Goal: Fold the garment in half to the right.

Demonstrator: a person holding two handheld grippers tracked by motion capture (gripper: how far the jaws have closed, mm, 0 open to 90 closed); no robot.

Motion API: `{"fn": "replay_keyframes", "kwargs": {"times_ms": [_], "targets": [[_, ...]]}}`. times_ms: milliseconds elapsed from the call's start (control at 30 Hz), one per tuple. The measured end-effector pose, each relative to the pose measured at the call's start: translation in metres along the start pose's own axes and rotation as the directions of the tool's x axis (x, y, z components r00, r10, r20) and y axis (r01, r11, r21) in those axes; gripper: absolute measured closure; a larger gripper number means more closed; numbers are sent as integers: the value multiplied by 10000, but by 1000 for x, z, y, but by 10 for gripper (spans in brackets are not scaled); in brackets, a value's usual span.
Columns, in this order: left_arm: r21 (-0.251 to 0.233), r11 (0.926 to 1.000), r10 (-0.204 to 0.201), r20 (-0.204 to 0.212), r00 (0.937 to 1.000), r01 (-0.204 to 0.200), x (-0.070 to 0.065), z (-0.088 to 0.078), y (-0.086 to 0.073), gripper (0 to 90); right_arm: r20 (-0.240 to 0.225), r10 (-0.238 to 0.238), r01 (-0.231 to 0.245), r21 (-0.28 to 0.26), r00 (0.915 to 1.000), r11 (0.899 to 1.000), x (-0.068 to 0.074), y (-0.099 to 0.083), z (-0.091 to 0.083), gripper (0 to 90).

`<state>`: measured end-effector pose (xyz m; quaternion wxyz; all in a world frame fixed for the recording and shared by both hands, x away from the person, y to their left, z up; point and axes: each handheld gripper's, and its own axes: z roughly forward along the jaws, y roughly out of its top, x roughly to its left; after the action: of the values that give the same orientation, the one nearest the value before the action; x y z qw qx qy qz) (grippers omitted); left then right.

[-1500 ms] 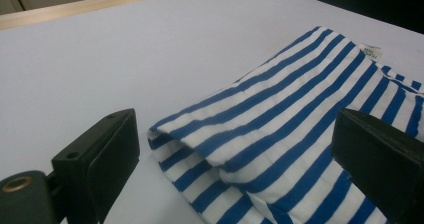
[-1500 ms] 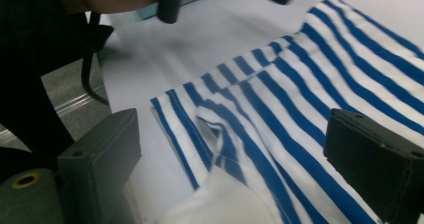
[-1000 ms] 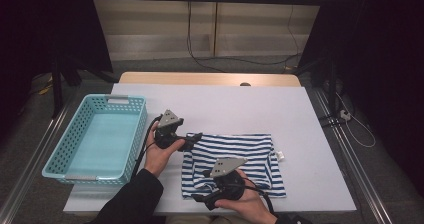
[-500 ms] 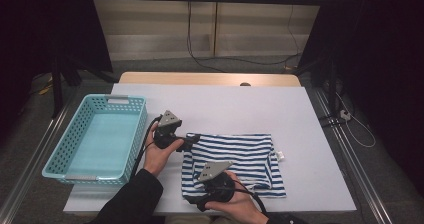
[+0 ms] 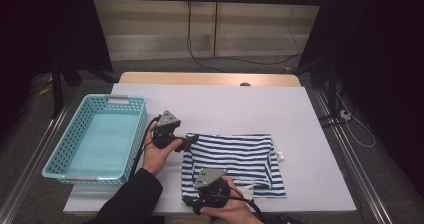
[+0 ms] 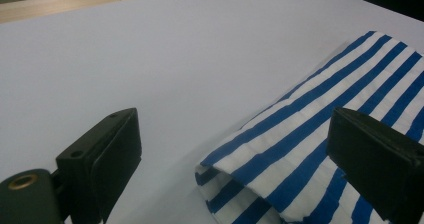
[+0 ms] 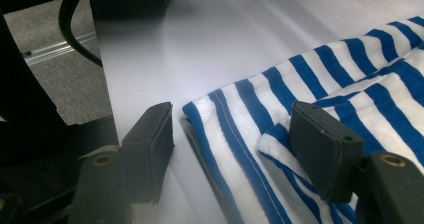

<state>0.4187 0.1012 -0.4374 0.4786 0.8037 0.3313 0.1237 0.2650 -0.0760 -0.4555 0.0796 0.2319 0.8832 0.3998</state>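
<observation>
Striped cloth point(image 5: 235, 161) lies folded on white table point(image 5: 225, 104); both grippers, left point(image 6: 230, 149) and right point(image 7: 235, 144), gape, right narrowing.

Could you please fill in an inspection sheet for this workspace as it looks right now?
Surface: white table, with a bare wooden strip along its far edge.
Job's things: folded blue-and-white striped garment lying flat near the front; empty turquoise basket at the left edge.
Clutter: nothing seen.
Grippers: left gripper open at the garment's far-left corner, the corner between its jaws, pads not pressing. Right gripper at the near-left corner, jaws just closing, the hem between them, not yet pinched.
Cables: one black cable trails from each gripper; more cables lie on the floor beyond the table.
Surroundings: dark curtains on both sides, pale wall panels behind, metal rails beside the table.
</observation>
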Motion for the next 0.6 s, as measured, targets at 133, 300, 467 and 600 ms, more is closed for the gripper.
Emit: {"fn": "replay_keyframes", "kwargs": {"times_ms": [133,300,467,600], "targets": [[-64,9999,-93,100,9999,94,-2,3,-1,78,190,49,-48,-7,9998,10000,2,0,1,344],[101,9999,-55,98,9999,54,0,2,-1,83,448,-249,251,-54,9987,9997,4,0,4,344],[325,9991,-295,261,9992,287,1,2,-3,81,565,-482,484,-19,9972,9988,5,0,4,350],[366,9993,-38,187,9998,31,1,3,-4,81,503,-498,488,226,9975,9986,-1,2,0,534]]}}
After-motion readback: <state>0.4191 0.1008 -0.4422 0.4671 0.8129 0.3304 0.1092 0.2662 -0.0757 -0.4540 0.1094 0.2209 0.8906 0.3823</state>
